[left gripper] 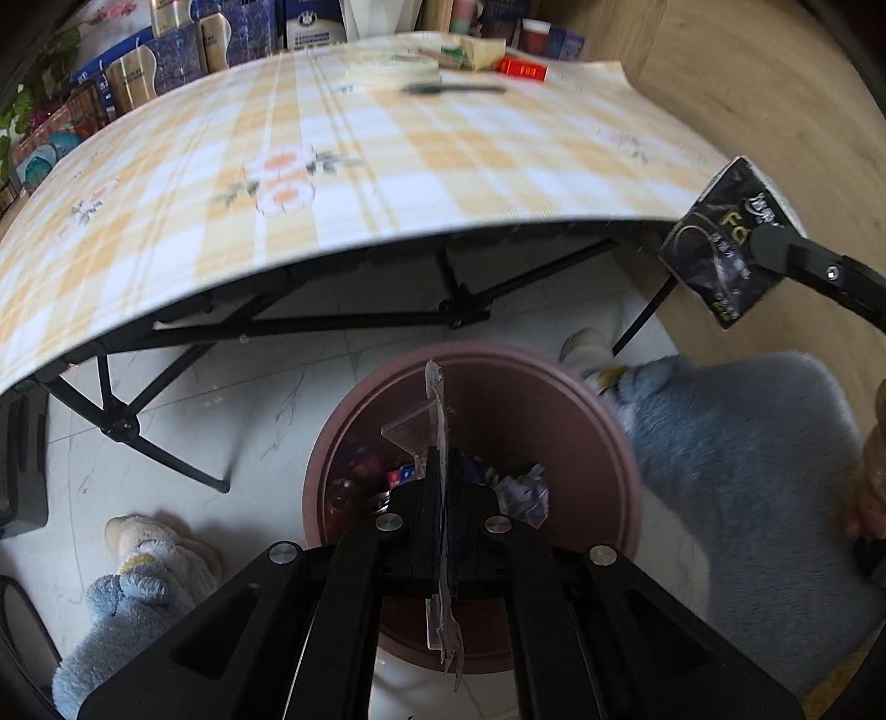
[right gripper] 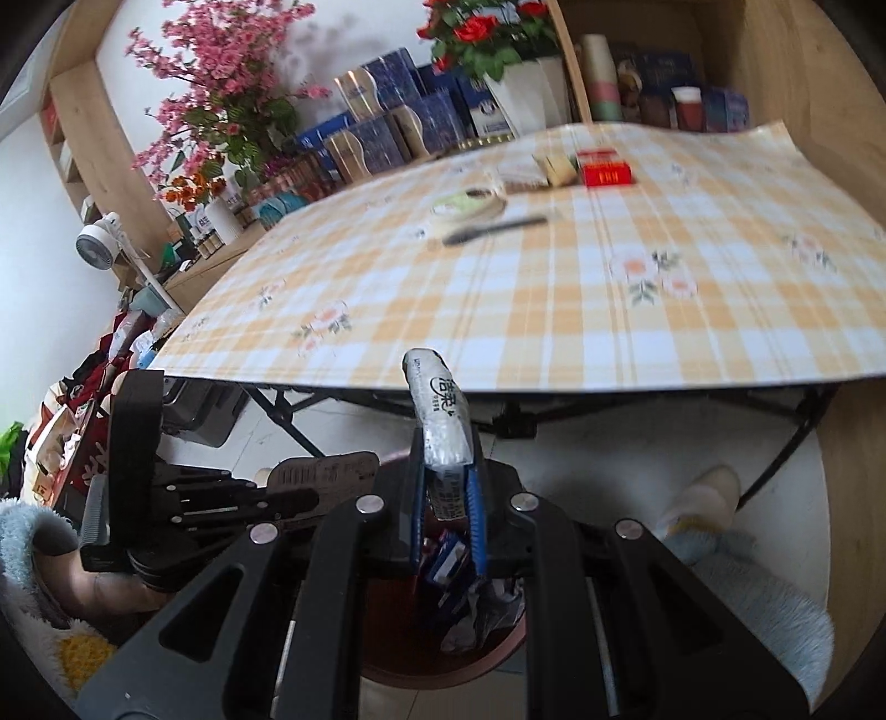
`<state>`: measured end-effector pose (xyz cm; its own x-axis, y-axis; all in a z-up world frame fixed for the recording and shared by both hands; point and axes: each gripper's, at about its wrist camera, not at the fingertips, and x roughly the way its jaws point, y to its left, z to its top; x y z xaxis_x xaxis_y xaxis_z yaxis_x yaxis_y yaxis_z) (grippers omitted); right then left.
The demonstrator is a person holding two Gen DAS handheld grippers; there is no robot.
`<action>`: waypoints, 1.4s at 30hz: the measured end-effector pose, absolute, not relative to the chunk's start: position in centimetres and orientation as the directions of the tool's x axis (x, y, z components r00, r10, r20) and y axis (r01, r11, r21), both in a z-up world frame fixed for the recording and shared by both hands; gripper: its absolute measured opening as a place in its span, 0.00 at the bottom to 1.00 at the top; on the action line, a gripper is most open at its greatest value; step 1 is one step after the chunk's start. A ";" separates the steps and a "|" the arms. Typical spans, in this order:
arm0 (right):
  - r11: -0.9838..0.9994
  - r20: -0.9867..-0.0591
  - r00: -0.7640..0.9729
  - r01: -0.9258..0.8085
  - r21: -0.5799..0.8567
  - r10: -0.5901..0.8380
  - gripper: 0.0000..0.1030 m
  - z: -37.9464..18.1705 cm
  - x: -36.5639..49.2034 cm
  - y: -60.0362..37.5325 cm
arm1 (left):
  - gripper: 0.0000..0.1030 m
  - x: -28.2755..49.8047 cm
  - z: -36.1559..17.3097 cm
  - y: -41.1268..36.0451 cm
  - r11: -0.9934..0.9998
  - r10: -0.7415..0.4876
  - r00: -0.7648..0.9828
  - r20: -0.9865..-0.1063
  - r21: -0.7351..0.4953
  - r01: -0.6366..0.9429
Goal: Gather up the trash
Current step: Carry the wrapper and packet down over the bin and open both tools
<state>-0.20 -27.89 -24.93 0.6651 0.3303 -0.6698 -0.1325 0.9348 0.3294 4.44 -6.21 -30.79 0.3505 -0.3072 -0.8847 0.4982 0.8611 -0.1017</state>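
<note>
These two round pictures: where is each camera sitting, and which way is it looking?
Left wrist view: sits on the left gripper, looking down into the bin; clear plastic packaging is pinched between its fingers; fuzzy blue legs and slippers show.
Right wrist view: sits on the right gripper, facing the table; it grips a tissue pack; the left gripper appears at its left.
Shared: table, bin, red box, pen, tissue pack.

Looked like a lived-in home: folding table [right gripper: 554, 310] under a yellow checked floral cloth, artificial pink blossoms [right gripper: 221, 83] and red roses [right gripper: 476, 33] at the far wall, wooden shelving [right gripper: 83, 127], small white fan [right gripper: 99, 238] far left, tiled floor [left gripper: 221, 399], fluffy slippers [left gripper: 138, 543].
</note>
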 end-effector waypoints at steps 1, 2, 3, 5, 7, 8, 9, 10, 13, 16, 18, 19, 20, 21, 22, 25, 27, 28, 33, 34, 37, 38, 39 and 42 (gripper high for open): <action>0.934 -0.672 0.662 -0.131 0.332 0.332 0.16 -25.1 -0.2 -27.9 | 0.02 4.5 -31.2 -6.3 0.862 -0.296 0.346 -0.890 -0.092 0.499; 0.934 -0.673 0.661 -0.129 0.333 0.331 0.16 -25.3 -0.2 -27.8 | 0.02 4.6 -31.5 -6.4 0.862 -0.286 0.344 -0.894 -0.084 0.500; 0.935 -0.676 0.659 -0.128 0.332 0.330 0.16 -25.4 -0.1 -27.8 | 0.03 4.7 -31.9 -6.4 0.863 -0.274 0.342 -0.899 -0.074 0.499; 0.935 -0.679 0.656 -0.130 0.329 0.330 0.16 -25.4 -0.1 -27.6 | 0.05 4.9 -32.3 -6.4 0.866 -0.263 0.353 -0.898 -0.058 0.496; 0.938 -0.686 0.650 -0.137 0.318 0.327 0.16 -25.6 -0.1 -27.3 | 0.26 4.8 -32.0 -6.2 0.864 -0.276 0.379 -0.883 -0.054 0.501; 0.940 -0.689 0.648 -0.140 0.312 0.326 0.16 -25.6 0.0 -27.1 | 0.38 4.7 -31.8 -6.1 0.863 -0.283 0.389 -0.877 -0.056 0.502; 0.940 -0.690 0.646 -0.143 0.309 0.325 0.16 -25.7 0.0 -27.0 | 0.57 4.6 -31.4 -6.1 0.865 -0.286 0.405 -0.868 -0.053 0.499; 0.942 -0.693 0.645 -0.145 0.304 0.323 0.16 -25.7 0.0 -26.9 | 0.63 4.5 -30.8 -5.9 0.870 -0.291 0.432 -0.854 -0.048 0.491; 0.945 -0.701 0.640 -0.147 0.292 0.316 0.16 -26.0 0.0 -26.7 | 0.70 4.5 -29.1 -5.1 0.891 -0.293 0.487 -0.822 -0.050 0.452; 0.949 -0.709 0.634 -0.153 0.277 0.309 0.16 -26.2 0.0 -26.3 | 0.78 4.7 -26.7 -3.6 0.911 -0.318 0.535 -0.783 -0.095 0.402; 0.950 -0.716 0.627 -0.161 0.266 0.306 0.16 -26.5 0.1 -26.0 | 0.84 4.5 -24.9 -2.3 0.920 -0.330 0.576 -0.748 -0.118 0.374; 0.951 -0.722 0.621 -0.167 0.260 0.306 0.16 -26.7 0.2 -25.7 | 0.87 4.3 -23.8 -1.6 0.925 -0.334 0.600 -0.727 -0.129 0.359; 0.953 -0.731 0.611 -0.178 0.247 0.304 0.16 -26.9 0.3 -25.3 | 0.88 4.1 -22.9 -0.9 0.927 -0.339 0.616 -0.711 -0.139 0.349; 0.953 -0.737 0.604 -0.188 0.237 0.302 0.16 -27.1 0.3 -25.0 | 0.89 3.9 -22.2 -0.2 0.928 -0.344 0.629 -0.697 -0.149 0.343; 0.954 -0.744 0.597 -0.197 0.227 0.300 0.16 -27.3 0.4 -24.6 | 0.90 3.7 -21.5 0.4 0.929 -0.347 0.642 -0.683 -0.155 0.337; 0.955 -0.772 0.567 -0.226 0.191 0.289 0.16 -28.1 0.7 -23.5 | 0.93 2.4 -19.7 2.1 0.937 -0.333 0.687 -0.646 -0.141 0.321; 0.955 -0.788 0.548 -0.241 0.174 0.282 0.16 -28.6 0.8 -22.8 | 0.94 1.4 -19.3 2.8 0.942 -0.315 0.711 -0.628 -0.116 0.315; 0.955 -0.797 0.538 -0.248 0.162 0.275 0.16 -28.8 0.8 -22.4 | 0.94 0.7 -19.3 3.1 0.944 -0.305 0.722 -0.621 -0.100 0.313; 0.954 -0.822 0.515 -0.279 0.109 0.245 0.16 -29.3 0.5 -21.1 | 0.94 -1.0 -21.6 4.2 0.962 -0.237 0.731 -0.640 -0.053 0.266; 0.954 -0.824 0.513 -0.283 0.100 0.238 0.16 -29.4 0.5 -20.9 | 0.94 -0.7 -21.8 4.4 0.966 -0.229 0.725 -0.650 -0.060 0.251; 0.954 -0.831 0.510 -0.289 0.077 0.221 0.16 -29.5 0.5 -20.5 | 0.94 -0.1 -21.8 5.6 0.974 -0.218 0.733 -0.645 -0.096 0.206; 0.954 -0.833 0.508 -0.292 0.070 0.217 0.16 -29.5 0.4 -20.4 | 0.94 0.0 -22.0 6.0 0.974 -0.222 0.725 -0.652 -0.111 0.198; 0.953 -0.833 0.509 -0.295 0.066 0.215 0.16 -29.5 0.3 -20.3 | 0.94 0.0 -22.2 6.3 0.974 -0.222 0.719 -0.659 -0.122 0.189; 0.954 -0.831 0.516 -0.296 0.052 0.205 0.16 -29.3 0.1 -20.3 | 0.94 0.1 -22.2 7.1 0.976 -0.218 0.720 -0.659 -0.149 0.160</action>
